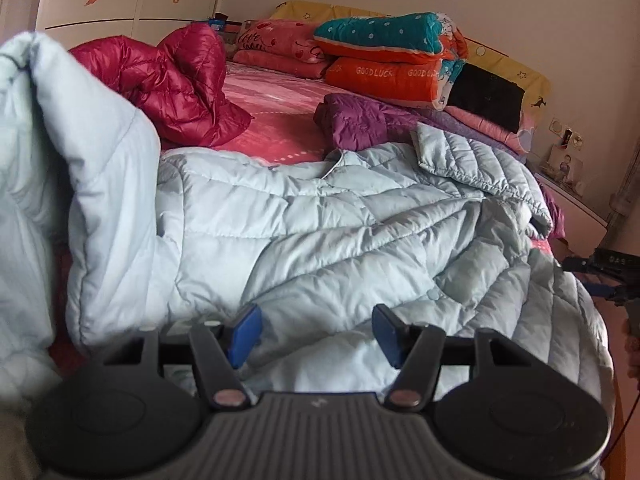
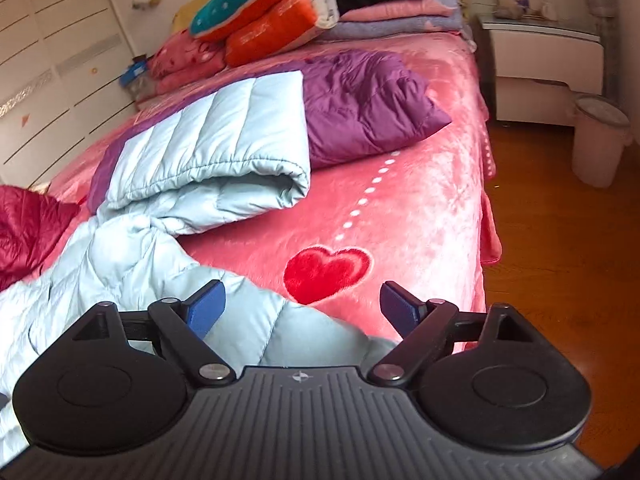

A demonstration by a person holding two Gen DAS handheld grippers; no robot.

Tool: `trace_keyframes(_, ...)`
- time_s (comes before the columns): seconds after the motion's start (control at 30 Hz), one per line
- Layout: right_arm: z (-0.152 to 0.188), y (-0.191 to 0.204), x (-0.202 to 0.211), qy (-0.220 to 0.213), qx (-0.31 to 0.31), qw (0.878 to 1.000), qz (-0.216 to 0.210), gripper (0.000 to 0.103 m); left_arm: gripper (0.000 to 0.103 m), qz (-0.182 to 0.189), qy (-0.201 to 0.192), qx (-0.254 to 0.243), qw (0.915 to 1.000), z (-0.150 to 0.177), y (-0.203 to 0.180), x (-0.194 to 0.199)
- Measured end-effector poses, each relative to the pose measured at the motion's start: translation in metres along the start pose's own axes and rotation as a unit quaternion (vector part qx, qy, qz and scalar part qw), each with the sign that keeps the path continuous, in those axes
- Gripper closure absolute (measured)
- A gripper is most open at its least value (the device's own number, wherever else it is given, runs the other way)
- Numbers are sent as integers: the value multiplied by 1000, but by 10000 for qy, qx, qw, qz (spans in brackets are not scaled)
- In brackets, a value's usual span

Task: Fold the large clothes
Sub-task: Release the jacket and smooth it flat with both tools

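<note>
A pale blue coat [image 1: 320, 220] sprawls across the near bed [image 1: 280, 128], one fold raised at left. The left gripper [image 1: 316, 334] hovers over it, jaws apart. Far left lies a red jacket [image 1: 168, 80], a purple jacket [image 1: 356, 120] beyond.

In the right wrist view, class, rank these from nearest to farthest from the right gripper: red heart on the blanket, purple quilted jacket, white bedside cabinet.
From the right gripper:
1. Red heart on the blanket, just ahead.
2. Purple quilted jacket, mid-bed.
3. White bedside cabinet, far right, beyond the bed.
</note>
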State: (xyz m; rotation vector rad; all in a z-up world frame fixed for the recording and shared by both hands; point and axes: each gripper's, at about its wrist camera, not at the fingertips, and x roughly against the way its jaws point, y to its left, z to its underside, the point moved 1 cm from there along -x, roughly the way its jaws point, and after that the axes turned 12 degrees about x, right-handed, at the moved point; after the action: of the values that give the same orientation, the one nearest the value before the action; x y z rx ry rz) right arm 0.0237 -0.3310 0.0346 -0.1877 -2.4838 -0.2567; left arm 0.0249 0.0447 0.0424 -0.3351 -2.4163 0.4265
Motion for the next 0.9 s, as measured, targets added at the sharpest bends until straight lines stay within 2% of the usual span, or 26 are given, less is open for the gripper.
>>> trace_keyframes(0.1,-13,0,-11,13,108,9999,-98,0,42,6,-48,-142,9999,4,-3,20)
trace_keyframes(0.2,-14,7,-23,296,157,9980,-530,0,41,-60,0,-104,9999,8,2,39)
trace_keyframes(0.27,-9,18,-25,511,420,9951,-740,0,41,-71,51,-57,9999,10,6,51)
trace_keyframes(0.33,-2,29,-26,671,809,9922,-677,0,37,-42,143,-49,9999,12,6,60)
trace_keyframes(0.43,11,39,-20,706,1217,9884,-572,0,36,10,336,-6,9994,20,6,72)
trace_keyframes(0.6,28,43,0,696,1190,9882,-668,0,33,14,798,-104,9968,40,4,77)
trace_keyframes(0.77,47,41,25,632,751,9920,-795,5,27,-48,1164,30,9932,46,8,70)
trace_keyframes(0.83,53,39,33,638,564,9929,-831,6,23,21,1463,109,9892,49,10,63)
trace_keyframes(0.9,60,42,41,657,516,9931,-823,6,22,3,1679,201,9856,55,11,57)
